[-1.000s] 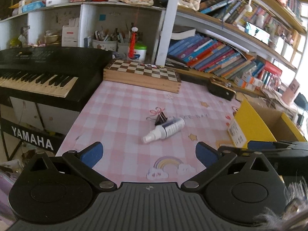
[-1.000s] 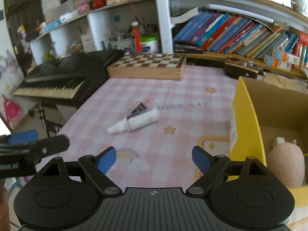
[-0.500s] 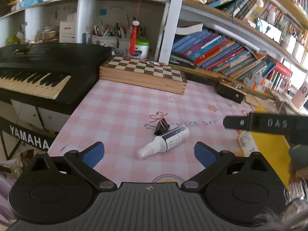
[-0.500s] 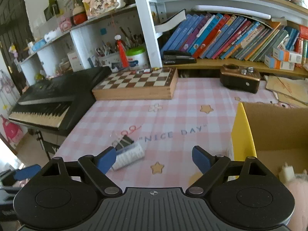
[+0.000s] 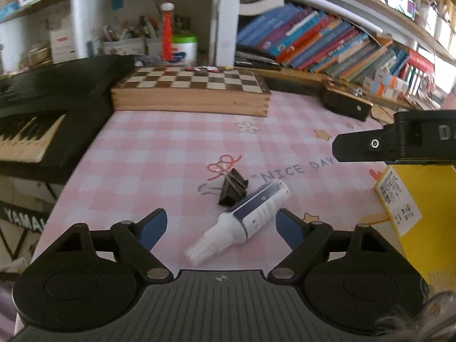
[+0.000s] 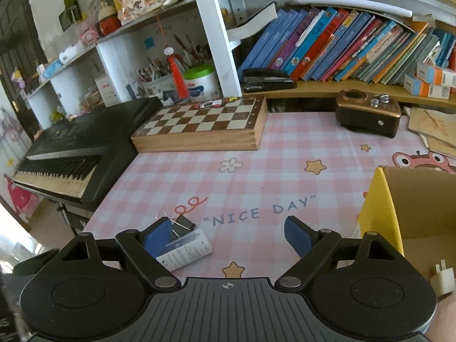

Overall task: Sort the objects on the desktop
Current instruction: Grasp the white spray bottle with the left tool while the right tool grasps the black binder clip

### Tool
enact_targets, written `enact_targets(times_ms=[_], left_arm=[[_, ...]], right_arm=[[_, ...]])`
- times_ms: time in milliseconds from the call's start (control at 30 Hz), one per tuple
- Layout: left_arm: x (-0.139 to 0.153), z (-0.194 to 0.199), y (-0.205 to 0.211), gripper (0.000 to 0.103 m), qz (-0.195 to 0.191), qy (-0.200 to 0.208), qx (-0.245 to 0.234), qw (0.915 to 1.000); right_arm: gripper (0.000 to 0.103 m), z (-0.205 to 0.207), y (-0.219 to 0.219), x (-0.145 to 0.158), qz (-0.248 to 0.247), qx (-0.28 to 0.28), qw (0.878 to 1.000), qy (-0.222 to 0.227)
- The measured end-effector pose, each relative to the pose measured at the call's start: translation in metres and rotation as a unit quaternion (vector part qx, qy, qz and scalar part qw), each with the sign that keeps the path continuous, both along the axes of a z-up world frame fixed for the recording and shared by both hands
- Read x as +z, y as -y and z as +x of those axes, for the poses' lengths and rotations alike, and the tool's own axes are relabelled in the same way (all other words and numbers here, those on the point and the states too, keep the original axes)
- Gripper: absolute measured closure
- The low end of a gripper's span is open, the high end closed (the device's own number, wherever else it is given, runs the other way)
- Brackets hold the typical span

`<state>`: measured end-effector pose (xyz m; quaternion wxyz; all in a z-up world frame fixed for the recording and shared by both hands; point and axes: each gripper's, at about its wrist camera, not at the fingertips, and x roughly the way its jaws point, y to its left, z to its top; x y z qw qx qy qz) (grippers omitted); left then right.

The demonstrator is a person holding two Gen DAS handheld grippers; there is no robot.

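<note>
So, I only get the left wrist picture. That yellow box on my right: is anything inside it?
Observer: Yes. The right wrist view looks down into the yellow box, and a small white plug lies inside.
Operator: And the black bar poking in from my right, is it carrying something?
Observer: No. That is the right gripper; it is open, with only tablecloth between its fingers.
Operator: Is it close to the spray bottle?
Observer: In its own view, one of its fingers overlaps the spray bottle and the binder clip. I cannot tell whether it touches them.
</note>
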<state>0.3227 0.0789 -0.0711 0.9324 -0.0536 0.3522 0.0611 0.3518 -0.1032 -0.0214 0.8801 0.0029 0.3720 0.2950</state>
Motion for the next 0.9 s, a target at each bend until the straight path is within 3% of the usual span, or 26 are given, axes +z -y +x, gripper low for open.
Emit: enact_targets(times_ms=[233, 300, 367, 467, 567, 733, 900], left_arm=[[-0.017, 0.047, 0.01, 0.039, 0.0, -0.042, -0.064, 0.9971], [-0.022, 0.055, 0.014, 0.048, 0.003, -0.055, -0.08, 0.9953], [-0.024, 0.055, 0.018, 0.067, 0.016, -0.061, -0.093, 0.9936], [-0.022, 0.045, 0.018, 0.073, 0.019, -0.062, -0.106, 0.9923], [-0.02, 0.025, 0.009, 0.073, 0.004, -0.062, -0.086, 0.9943], [-0.01, -0.015, -0.025, 0.073, -0.075, -0.049, -0.011, 0.9959], [0.002, -0.046, -0.049, 0.073, -0.097, -0.04, 0.042, 0.9936]], right_arm=[[0.015, 0.008, -0.005, -0.001, 0.001, 0.002, 1.0, -0.015], [0.015, 0.01, -0.007, -0.002, 0.005, 0.004, 1.0, -0.021], [0.015, 0.011, -0.011, -0.002, 0.004, 0.008, 1.0, -0.021], [0.015, 0.013, -0.017, -0.004, 0.0, 0.021, 1.0, -0.023], [0.015, 0.018, -0.028, -0.008, -0.013, 0.044, 0.999, -0.028], [0.015, 0.028, -0.057, -0.022, -0.041, 0.097, 0.994, -0.038], [0.015, 0.037, -0.098, -0.042, -0.093, 0.181, 0.979, -0.029]])
